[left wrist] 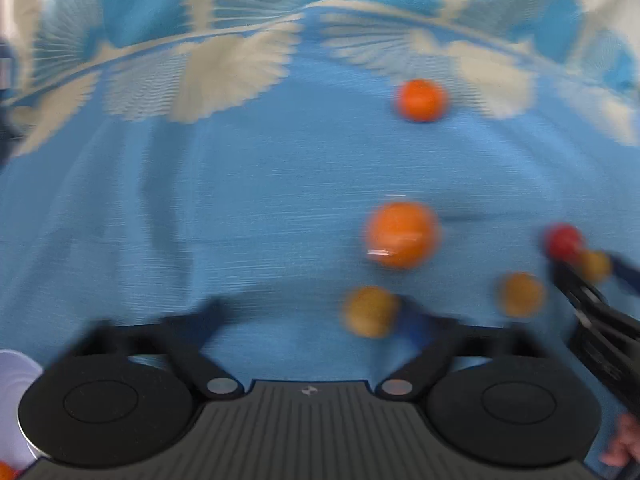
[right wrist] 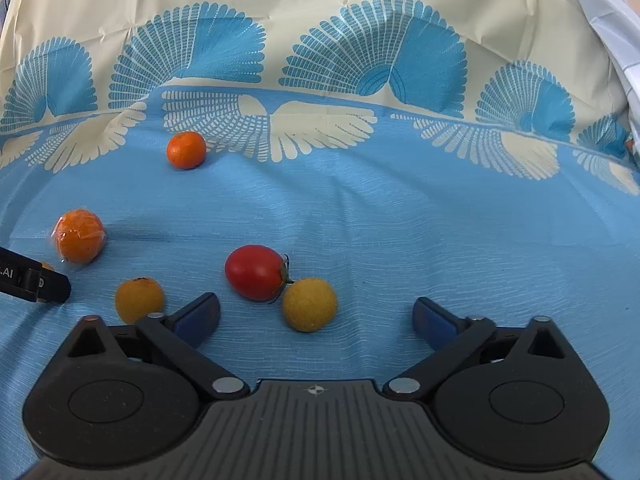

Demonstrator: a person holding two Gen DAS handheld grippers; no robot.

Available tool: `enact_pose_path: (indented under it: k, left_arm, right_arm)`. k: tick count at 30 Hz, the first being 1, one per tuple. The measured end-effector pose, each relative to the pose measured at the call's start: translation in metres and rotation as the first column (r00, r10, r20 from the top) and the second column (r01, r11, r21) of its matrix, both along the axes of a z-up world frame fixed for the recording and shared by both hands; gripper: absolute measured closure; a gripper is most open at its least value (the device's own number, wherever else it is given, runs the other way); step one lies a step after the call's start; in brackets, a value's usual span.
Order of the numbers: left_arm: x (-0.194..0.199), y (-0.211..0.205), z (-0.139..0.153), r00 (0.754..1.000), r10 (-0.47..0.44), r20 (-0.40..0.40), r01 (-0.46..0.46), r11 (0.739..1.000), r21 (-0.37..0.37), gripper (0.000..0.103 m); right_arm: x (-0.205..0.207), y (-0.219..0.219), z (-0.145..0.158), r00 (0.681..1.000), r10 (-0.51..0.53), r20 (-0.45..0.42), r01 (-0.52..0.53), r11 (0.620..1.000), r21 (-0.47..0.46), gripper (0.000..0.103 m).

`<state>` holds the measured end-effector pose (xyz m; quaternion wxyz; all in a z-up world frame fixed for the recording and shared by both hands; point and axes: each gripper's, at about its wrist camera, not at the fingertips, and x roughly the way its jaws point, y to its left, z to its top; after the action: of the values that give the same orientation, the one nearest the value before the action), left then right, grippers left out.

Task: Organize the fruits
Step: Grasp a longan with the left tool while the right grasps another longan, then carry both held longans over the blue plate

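The left wrist view is blurred. My left gripper [left wrist: 310,316] is open low over the blue cloth, and a yellow fruit [left wrist: 370,312] lies between its fingers, close to the right one. Further off lie a wrapped orange [left wrist: 402,234] and a small mandarin [left wrist: 421,100]. My right gripper [right wrist: 316,316] is open too. Another yellow fruit [right wrist: 310,304] sits between its fingertips, untouched, with a red tomato [right wrist: 256,272] against its far side. A third yellow fruit [right wrist: 139,299] lies just outside the left finger. The wrapped orange [right wrist: 80,242] and mandarin [right wrist: 186,150] lie to the left.
A blue tablecloth [right wrist: 400,220] with cream fan prints covers the surface. A white bowl [left wrist: 16,392] shows at the lower left of the left wrist view. One finger [right wrist: 44,282] of the left gripper enters the right wrist view at the left edge. A hand [left wrist: 624,440] holds the right gripper.
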<state>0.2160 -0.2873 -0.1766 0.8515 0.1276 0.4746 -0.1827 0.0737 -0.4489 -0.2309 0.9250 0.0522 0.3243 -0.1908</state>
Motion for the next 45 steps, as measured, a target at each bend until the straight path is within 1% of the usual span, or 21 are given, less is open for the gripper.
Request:
enact_pose_path:
  k: [1,2,3,6,7,9,12,15,19,22,25,29,32,35,38,42,45]
  left_arm:
    - [-0.006,-0.003,0.006,1.000,-0.028,0.008,0.028,1.000,0.012,0.075]
    - [-0.011,-0.004,0.010,0.999,-0.044,0.017,0.044,0.999,0.017,0.076]
    - [-0.016,-0.002,0.014,0.998,-0.050,0.025,0.050,0.999,-0.002,0.076]
    - [-0.029,0.003,0.024,0.998,-0.060,0.017,0.061,0.998,-0.014,0.076]
    - [-0.033,0.007,0.028,0.998,-0.055,0.009,0.055,0.998,-0.020,0.076]
    - [-0.044,0.018,0.040,0.999,-0.047,-0.001,0.047,0.998,-0.037,0.076]
    - [-0.066,0.039,0.063,0.999,-0.044,0.000,0.044,0.998,-0.052,0.076]
    - [-0.096,0.062,0.086,0.999,-0.049,0.011,0.050,0.997,-0.053,0.076]
    - [-0.136,0.100,0.114,0.999,-0.035,0.014,0.036,0.998,-0.050,0.076]
    - [-0.163,0.133,0.131,1.000,-0.007,0.012,0.007,0.999,-0.033,0.076]
    - [-0.190,0.168,0.148,0.999,0.025,0.047,-0.025,1.000,-0.001,0.076]
    - [-0.219,0.218,0.169,0.993,0.087,0.079,-0.086,0.996,-0.015,0.076]
    - [-0.240,0.251,0.182,0.985,0.133,0.111,-0.131,0.991,-0.022,0.076]
    - [-0.259,0.277,0.190,0.977,0.168,0.129,-0.163,0.985,-0.047,0.076]
    - [-0.281,0.295,0.192,0.974,0.180,0.141,-0.173,0.983,-0.062,0.076]
    - [-0.299,0.308,0.191,0.971,0.197,0.134,-0.185,0.978,-0.093,0.076]
    - [-0.310,0.316,0.195,0.968,0.207,0.144,-0.189,0.974,-0.125,0.076]
  right_arm:
    - [-0.001,0.002,0.002,1.000,0.015,0.010,-0.015,1.000,-0.006,0.065]
    - [-0.001,0.006,0.005,1.000,-0.004,-0.008,0.003,0.999,-0.035,0.076]
    - [-0.002,0.006,0.007,1.000,-0.016,-0.025,0.015,0.999,-0.044,0.076]
    - [-0.010,-0.001,0.014,0.997,-0.078,-0.029,0.079,0.996,0.037,0.076]
    - [-0.014,-0.002,0.018,0.995,-0.097,-0.037,0.099,0.994,0.053,0.076]
    - [-0.028,0.000,0.029,0.991,-0.130,-0.024,0.131,0.989,0.070,0.076]
    - [-0.057,0.010,0.050,0.990,-0.140,0.001,0.139,0.986,0.089,0.076]
    - [-0.087,0.030,0.071,0.993,-0.118,0.010,0.117,0.988,0.104,0.076]
    - [-0.128,0.070,0.101,0.998,-0.059,0.015,0.056,0.989,0.136,0.076]
    - [-0.156,0.107,0.125,0.999,0.011,0.034,-0.016,0.988,0.156,0.076]
    - [-0.178,0.144,0.148,0.995,0.082,0.063,-0.092,0.979,0.180,0.076]
    - [-0.197,0.190,0.181,0.977,0.182,0.111,-0.202,0.957,0.210,0.076]
    - [-0.209,0.221,0.204,0.956,0.248,0.156,-0.276,0.940,0.199,0.076]
    - [-0.221,0.246,0.222,0.937,0.292,0.192,-0.329,0.923,0.198,0.076]
    - [-0.234,0.270,0.229,0.918,0.341,0.201,-0.377,0.908,0.182,0.076]
    - [-0.248,0.292,0.227,0.913,0.377,0.159,-0.401,0.902,0.162,0.076]
    - [-0.261,0.303,0.231,0.906,0.392,0.160,-0.412,0.904,0.115,0.076]
